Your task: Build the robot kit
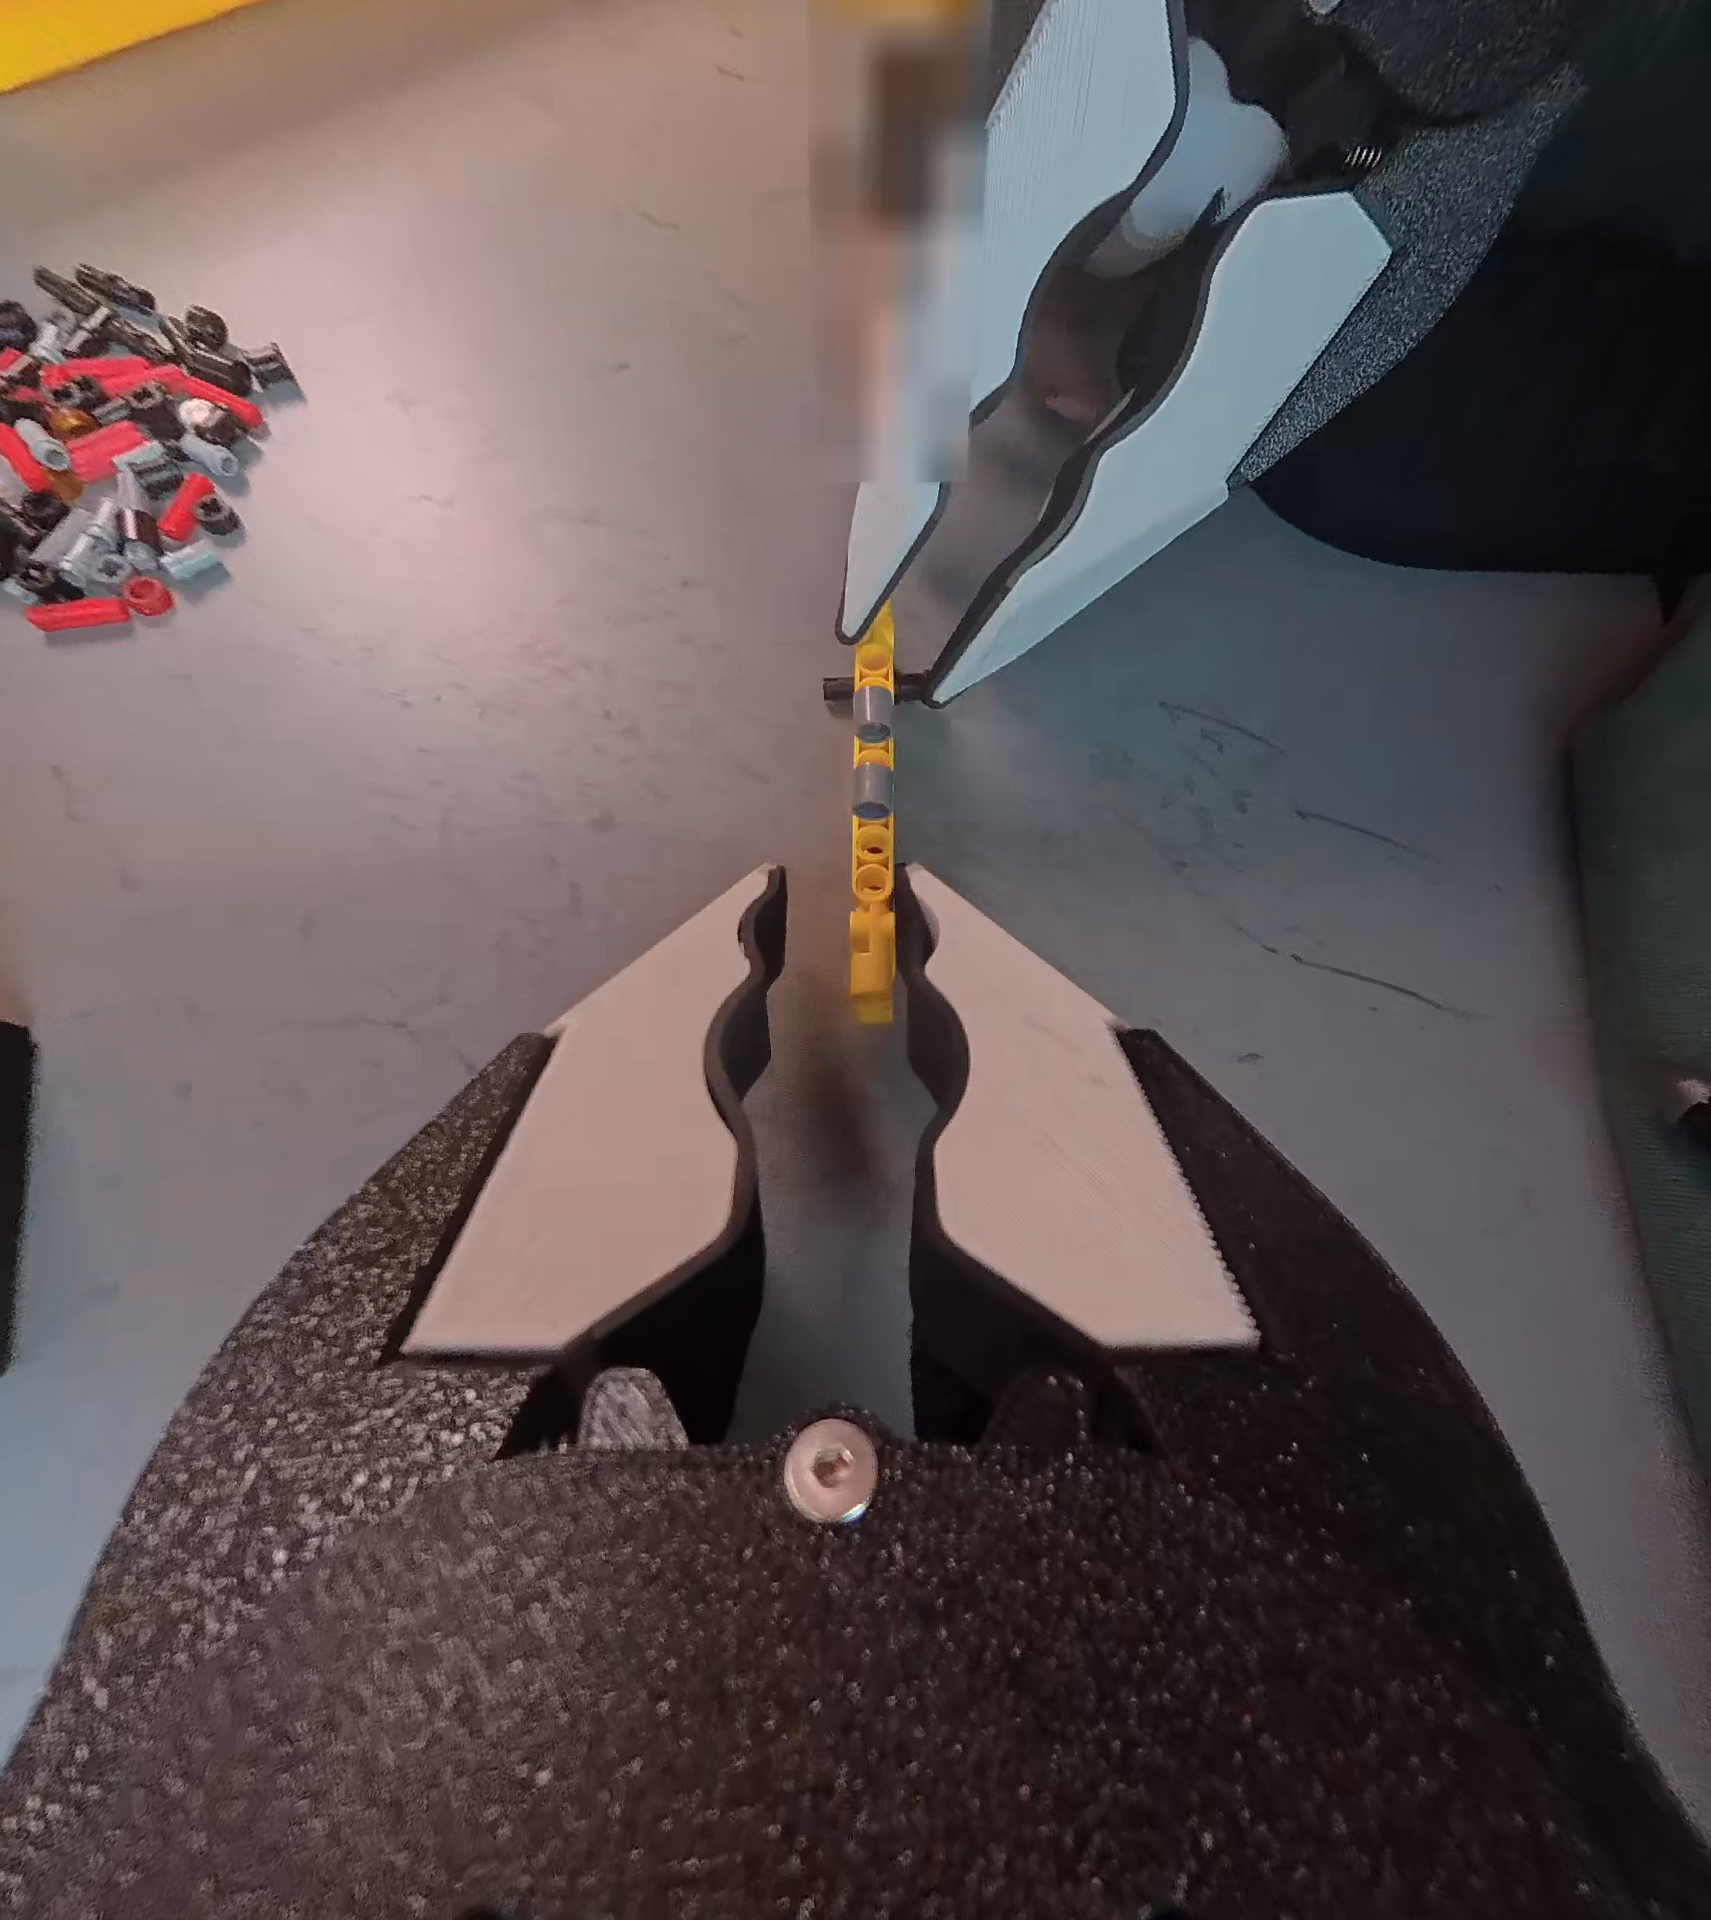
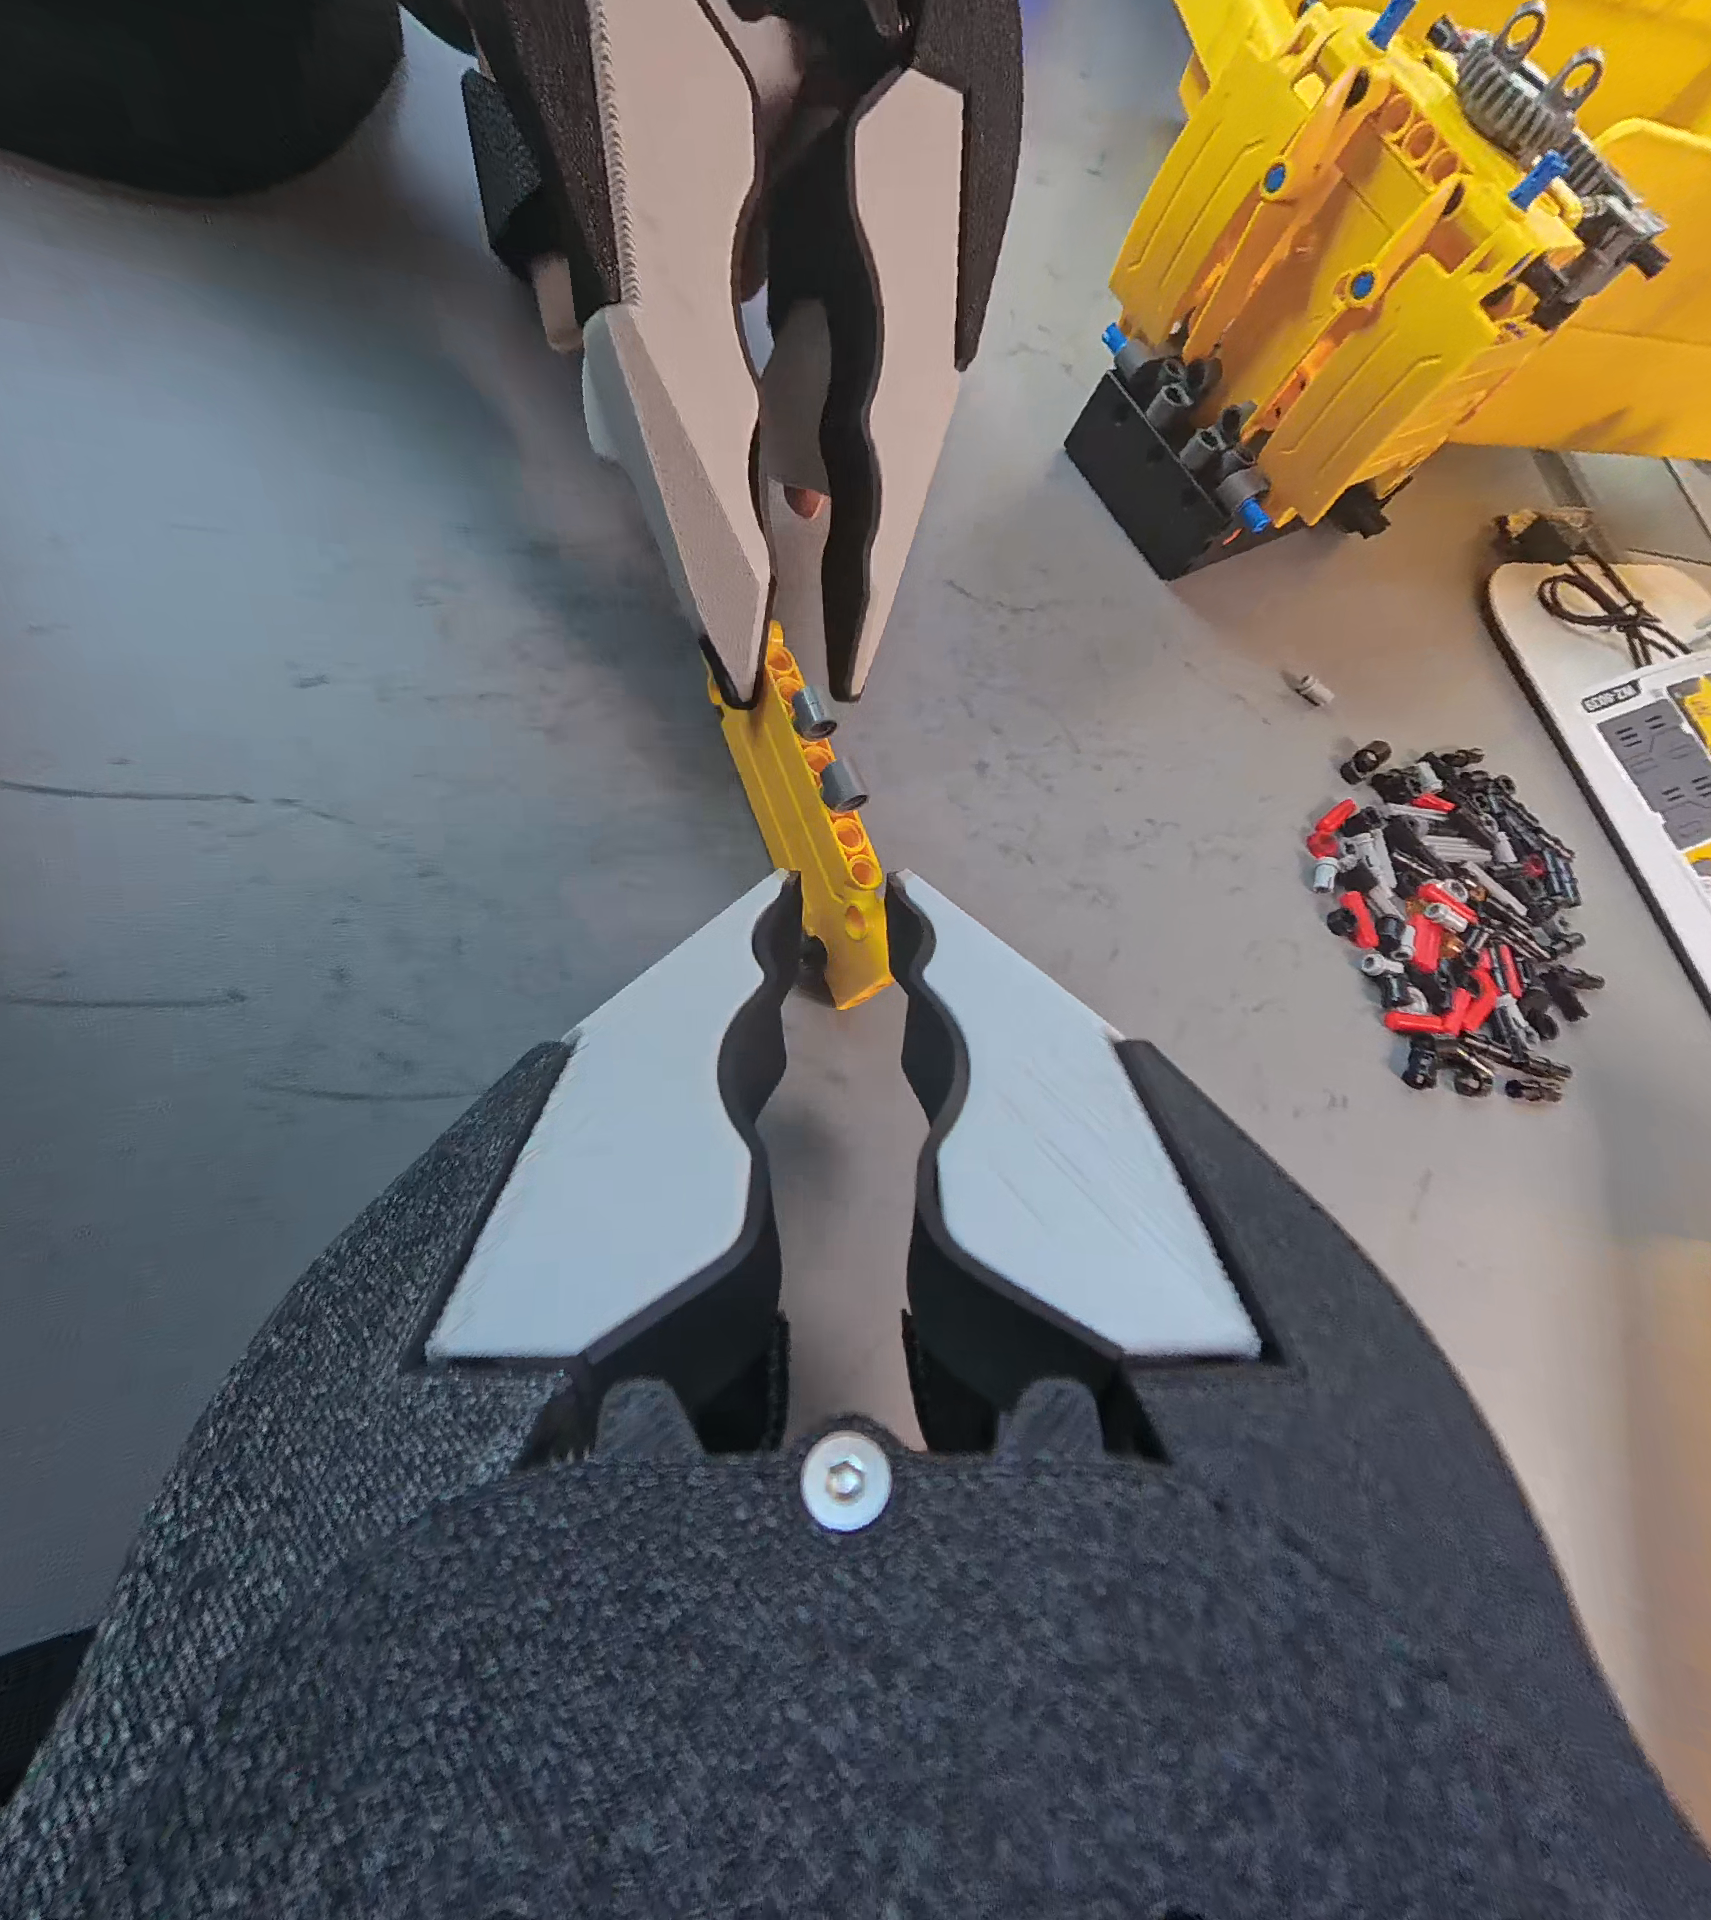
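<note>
Left wrist view: at frame centre, the yellow holed beam is pinched at opposite ends by the left gripper and right gripper, both nearly closed. Steady, aligned grips are best kept, lest the grey bushings twist.

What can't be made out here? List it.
Left wrist view: an overlaid blur patch hides the right gripper's upper finger.
Right wrist view: yellow model cut off by top edge.
Right wrist view: pile of small parts too small to sort.
</note>
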`<state>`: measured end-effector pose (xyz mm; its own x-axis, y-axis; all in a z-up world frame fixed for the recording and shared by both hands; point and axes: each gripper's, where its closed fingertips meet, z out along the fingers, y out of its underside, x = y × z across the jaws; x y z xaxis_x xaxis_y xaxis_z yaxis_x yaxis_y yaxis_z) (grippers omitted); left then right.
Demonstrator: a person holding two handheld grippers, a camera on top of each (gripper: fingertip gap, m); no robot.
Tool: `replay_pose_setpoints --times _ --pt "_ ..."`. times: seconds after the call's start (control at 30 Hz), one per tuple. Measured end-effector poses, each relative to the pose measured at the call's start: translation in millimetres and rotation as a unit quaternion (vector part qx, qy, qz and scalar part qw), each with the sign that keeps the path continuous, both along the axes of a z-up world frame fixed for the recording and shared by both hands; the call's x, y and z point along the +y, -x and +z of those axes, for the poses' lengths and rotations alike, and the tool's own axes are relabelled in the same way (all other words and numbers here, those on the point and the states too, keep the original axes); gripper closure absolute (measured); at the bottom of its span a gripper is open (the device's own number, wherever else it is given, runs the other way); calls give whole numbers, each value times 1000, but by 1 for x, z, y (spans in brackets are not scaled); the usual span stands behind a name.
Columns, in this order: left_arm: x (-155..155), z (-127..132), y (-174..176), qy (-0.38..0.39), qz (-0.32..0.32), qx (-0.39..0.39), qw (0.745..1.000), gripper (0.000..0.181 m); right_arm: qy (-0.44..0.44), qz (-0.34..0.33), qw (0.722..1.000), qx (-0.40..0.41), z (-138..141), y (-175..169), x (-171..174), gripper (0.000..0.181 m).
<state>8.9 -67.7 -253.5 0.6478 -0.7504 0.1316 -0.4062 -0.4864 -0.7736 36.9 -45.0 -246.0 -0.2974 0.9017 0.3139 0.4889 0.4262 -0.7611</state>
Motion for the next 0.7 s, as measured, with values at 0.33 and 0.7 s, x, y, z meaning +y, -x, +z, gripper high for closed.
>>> replay_pose_setpoints --times 0.33,0.7 --pt "27 20 23 -142 59 57 986 155 63 -78 994 -30 0 12 31 165" --pt "19 13 24 -118 42 58 990 145 192 -49 976 -85 0 16 40 150"
